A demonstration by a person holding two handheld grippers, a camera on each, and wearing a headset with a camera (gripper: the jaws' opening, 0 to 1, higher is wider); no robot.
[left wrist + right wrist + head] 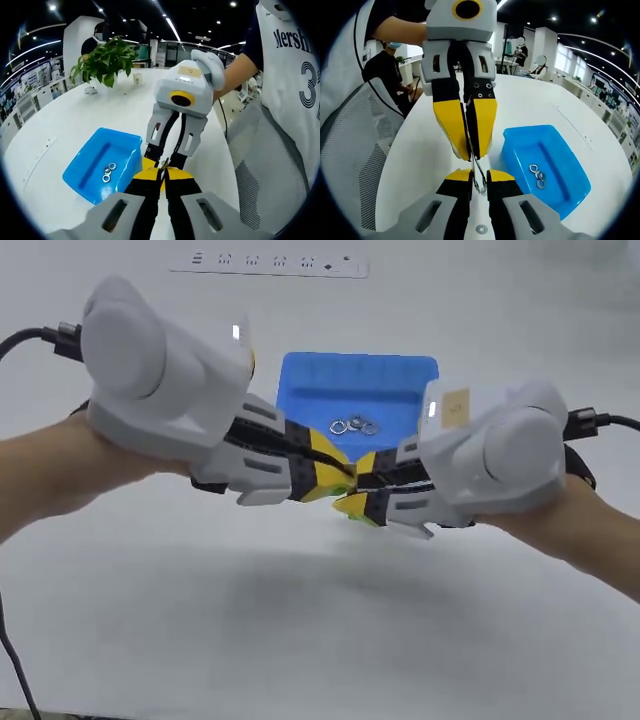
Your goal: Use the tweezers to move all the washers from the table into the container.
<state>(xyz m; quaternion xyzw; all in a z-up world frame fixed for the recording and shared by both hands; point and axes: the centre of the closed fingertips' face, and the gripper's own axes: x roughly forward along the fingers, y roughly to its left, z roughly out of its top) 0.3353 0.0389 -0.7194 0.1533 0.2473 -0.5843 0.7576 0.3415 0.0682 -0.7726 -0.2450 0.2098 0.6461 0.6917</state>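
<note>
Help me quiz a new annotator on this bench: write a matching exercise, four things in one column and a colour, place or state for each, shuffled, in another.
Things: 1 container; 2 three washers; 3 single washer; 4 tweezers.
States: A lying on the table; B blue; C pinched in the left gripper's claw; D inside the container.
Pairs: 1-B, 2-D, 3-A, 4-C.

The near desk (300, 640) was left open; the way ahead was barred by the blue container (300, 390) just beyond.
</note>
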